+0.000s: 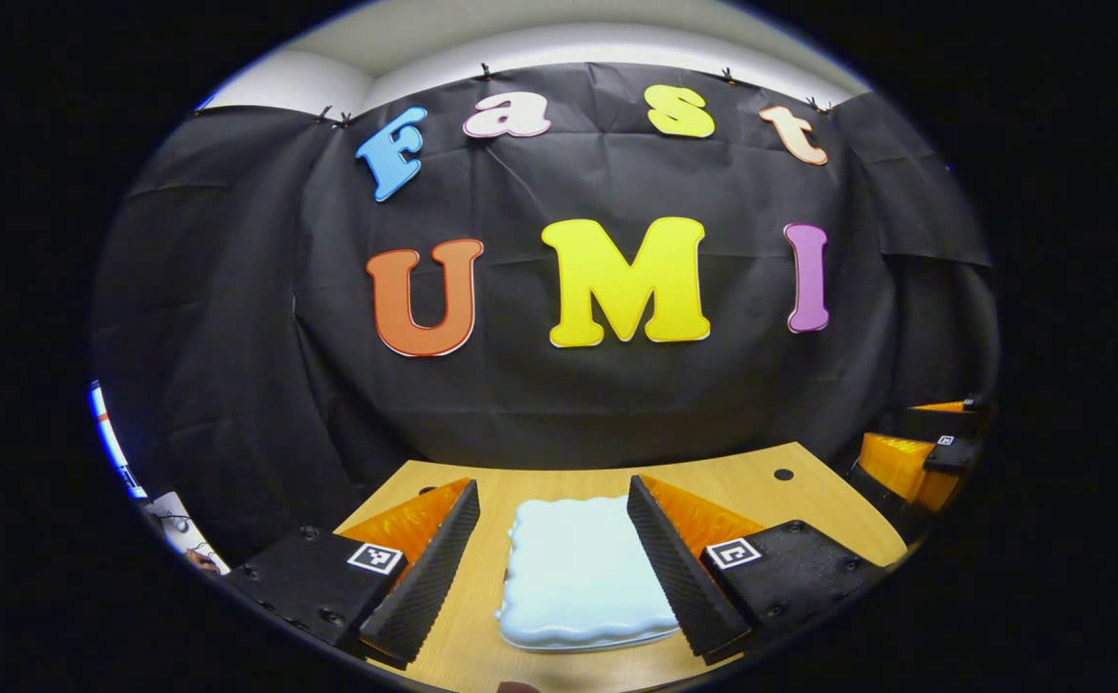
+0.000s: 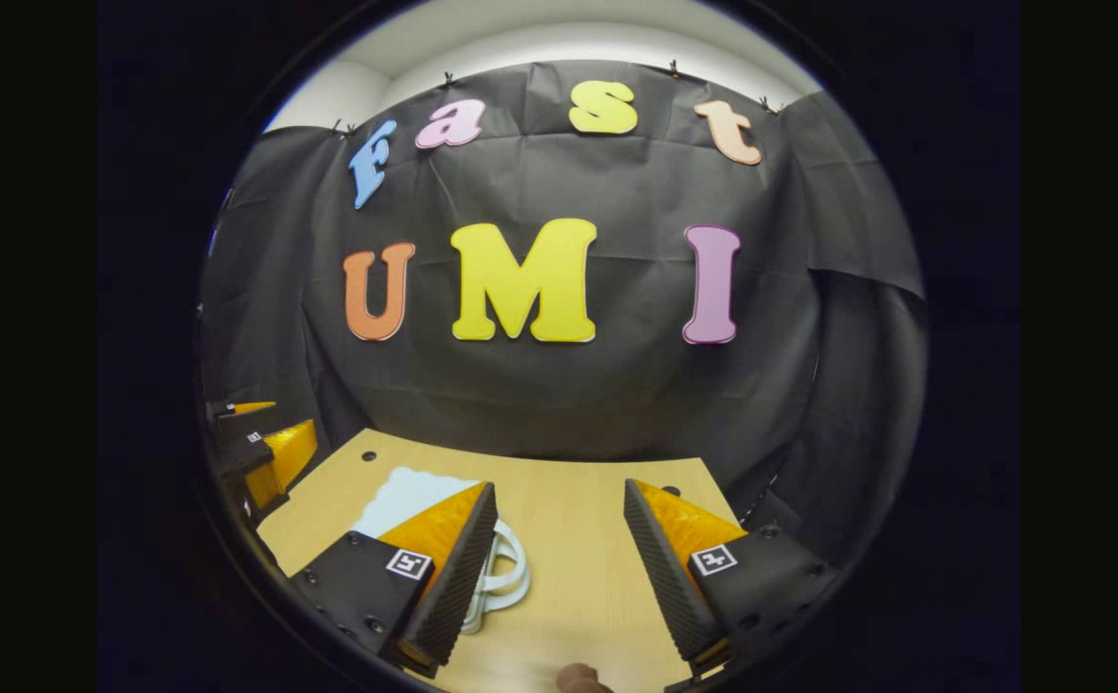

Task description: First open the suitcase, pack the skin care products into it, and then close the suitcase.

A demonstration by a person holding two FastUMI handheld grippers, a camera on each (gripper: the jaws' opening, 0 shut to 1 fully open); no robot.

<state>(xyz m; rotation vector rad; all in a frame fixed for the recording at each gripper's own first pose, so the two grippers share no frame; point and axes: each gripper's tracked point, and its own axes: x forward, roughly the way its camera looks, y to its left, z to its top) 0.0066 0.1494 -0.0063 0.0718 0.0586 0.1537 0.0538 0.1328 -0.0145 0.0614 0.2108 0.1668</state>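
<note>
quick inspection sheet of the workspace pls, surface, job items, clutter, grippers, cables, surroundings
surface: light wooden table with small dark holes near its far corners.
job's things: pale blue suitcase lies flat and closed on the table; its white handle faces the right gripper's side. skin care products: nothing seen.
clutter: nothing seen on the table.
grippers: left gripper is open, fingers either side of the suitcase, contact not clear. right gripper is open over bare table beside the handle.
cables: nothing seen.
surroundings: black cloth wall behind the table; white wall above it.
</note>
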